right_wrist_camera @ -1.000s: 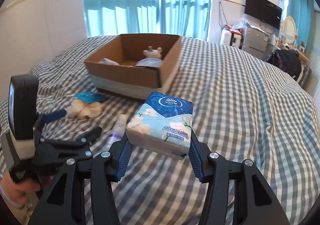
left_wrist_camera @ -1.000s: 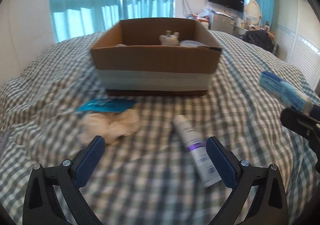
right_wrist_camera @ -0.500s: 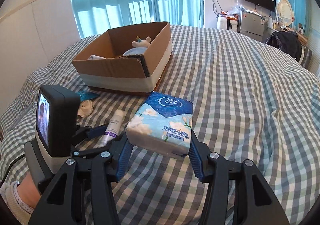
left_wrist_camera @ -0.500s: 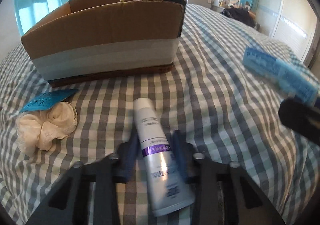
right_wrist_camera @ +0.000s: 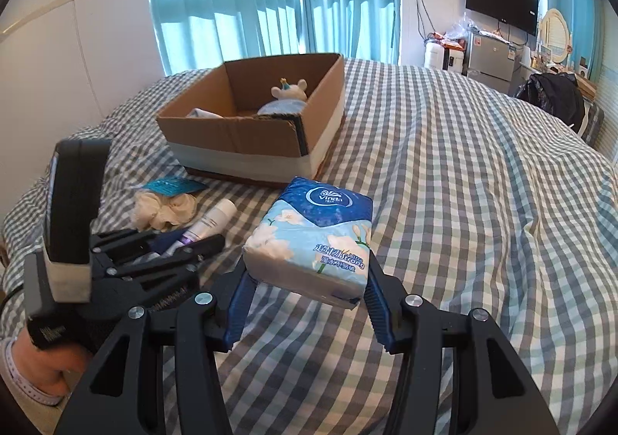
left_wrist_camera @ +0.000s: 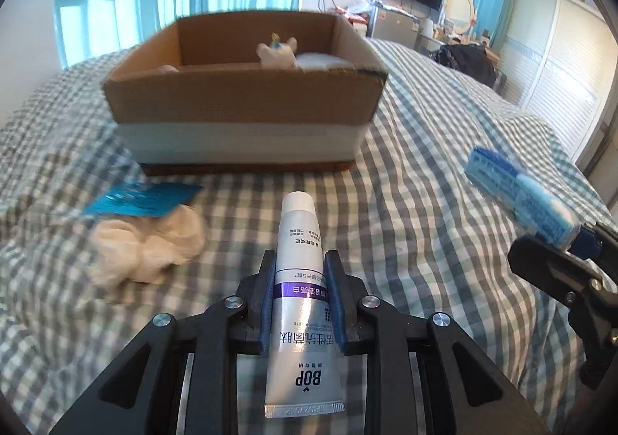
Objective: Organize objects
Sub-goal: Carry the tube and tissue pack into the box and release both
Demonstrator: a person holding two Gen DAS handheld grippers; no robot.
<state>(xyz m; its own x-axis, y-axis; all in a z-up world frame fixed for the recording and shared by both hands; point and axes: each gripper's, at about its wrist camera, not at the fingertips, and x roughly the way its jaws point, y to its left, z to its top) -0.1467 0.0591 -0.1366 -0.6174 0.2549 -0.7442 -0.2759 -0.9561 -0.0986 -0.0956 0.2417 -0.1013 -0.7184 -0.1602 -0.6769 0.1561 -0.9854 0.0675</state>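
Note:
My left gripper (left_wrist_camera: 299, 261) is shut on a white and silver tube (left_wrist_camera: 299, 238) with a purple band, its cap pointing at the cardboard box (left_wrist_camera: 247, 102). My right gripper (right_wrist_camera: 307, 269) is shut on a blue tissue pack (right_wrist_camera: 314, 238) and holds it above the bed. The pack also shows at the right of the left wrist view (left_wrist_camera: 517, 191). The left gripper with the tube (right_wrist_camera: 210, 220) shows at the left of the right wrist view. The box (right_wrist_camera: 251, 141) holds a small white plush toy (right_wrist_camera: 289, 88) and other items.
A cream scrunchie (left_wrist_camera: 146, 242) with a blue card (left_wrist_camera: 143, 199) lies left of the tube, in front of the box. All rests on a checked bedspread (right_wrist_camera: 463, 184). A wall and curtains stand behind the bed; furniture stands far right.
My left gripper moved over the tube and shut on it, then lifted it toward the box. My right gripper keeps holding the tissue pack, nearly still.

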